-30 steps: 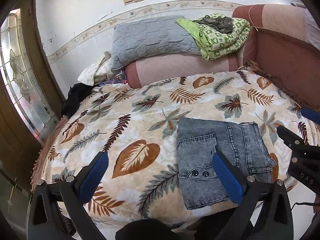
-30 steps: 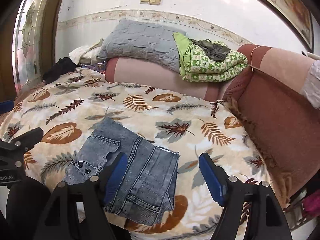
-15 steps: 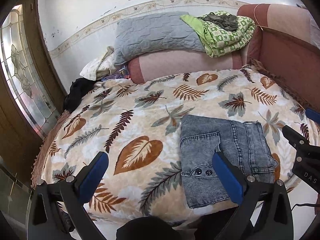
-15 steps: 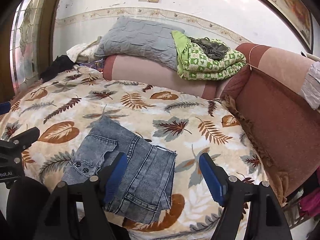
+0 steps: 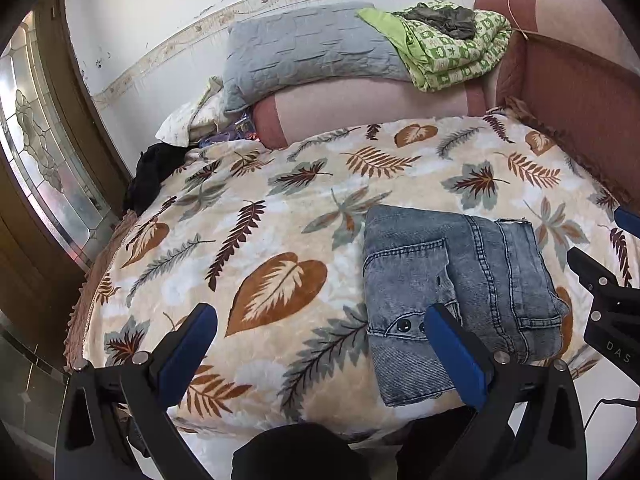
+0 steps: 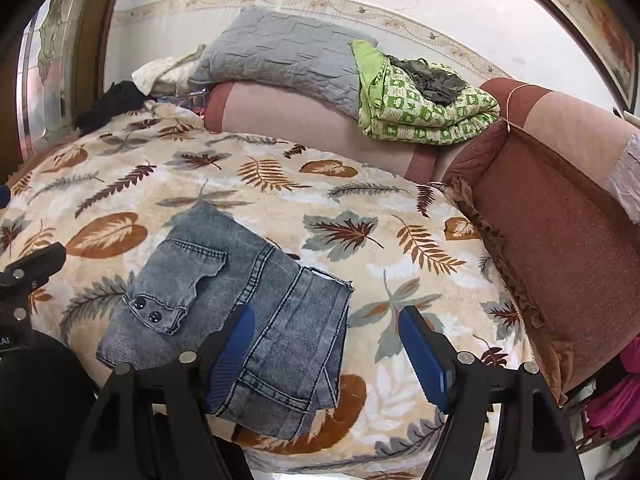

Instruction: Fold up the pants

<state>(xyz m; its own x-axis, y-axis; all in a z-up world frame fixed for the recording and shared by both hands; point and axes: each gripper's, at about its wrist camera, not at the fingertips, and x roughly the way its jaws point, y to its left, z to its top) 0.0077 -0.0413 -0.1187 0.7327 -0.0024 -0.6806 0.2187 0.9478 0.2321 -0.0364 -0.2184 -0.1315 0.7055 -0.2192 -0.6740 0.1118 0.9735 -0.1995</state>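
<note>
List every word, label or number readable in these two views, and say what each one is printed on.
"DAS": white letters on the black body of the right gripper, cut off by the left wrist view's edge.
"AI": white letters on the black body of the left gripper, cut off at the right wrist view's edge.
Green patterned blanket: small printed motifs, too small to tell if any are text.
Jeans: no readable label.

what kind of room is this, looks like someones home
Most likely a lived-in room at home, a bedroom or sitting room. A leaf-print blanket covers a wide soft bed or sofa seat, a grey pillow and a folded green quilt are piled at the back, and folded denim pants lie on the blanket.
</note>
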